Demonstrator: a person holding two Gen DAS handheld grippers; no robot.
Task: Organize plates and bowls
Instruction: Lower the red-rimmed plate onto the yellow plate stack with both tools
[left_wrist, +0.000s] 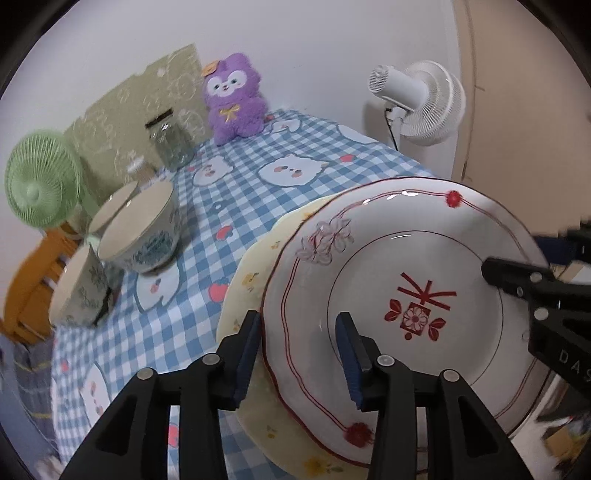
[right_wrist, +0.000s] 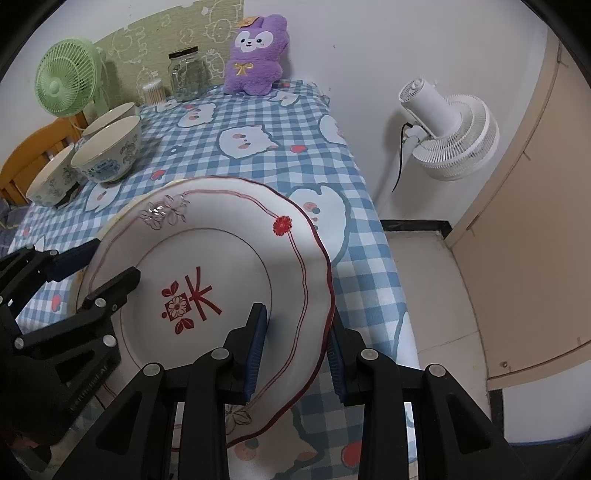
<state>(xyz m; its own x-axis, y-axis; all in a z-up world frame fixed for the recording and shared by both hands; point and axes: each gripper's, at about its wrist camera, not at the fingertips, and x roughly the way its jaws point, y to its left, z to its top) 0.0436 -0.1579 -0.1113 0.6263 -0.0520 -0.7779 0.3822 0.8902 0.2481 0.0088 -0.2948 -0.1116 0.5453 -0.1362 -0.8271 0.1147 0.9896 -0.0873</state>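
Red-patterned plate (left_wrist: 388, 295) lying on top of the yellow plate (left_wrist: 247, 280) at the near edge of the checked tablecloth (left_wrist: 229, 206) — stacking nearly done. Left gripper (left_wrist: 299, 354) straddling its left rim, jaws slack, pads off. Right gripper (right_wrist: 295, 350) pinching the right rim — not yet released. Three bowls (right_wrist: 107, 155) far left, standing apart, yet to be nested.
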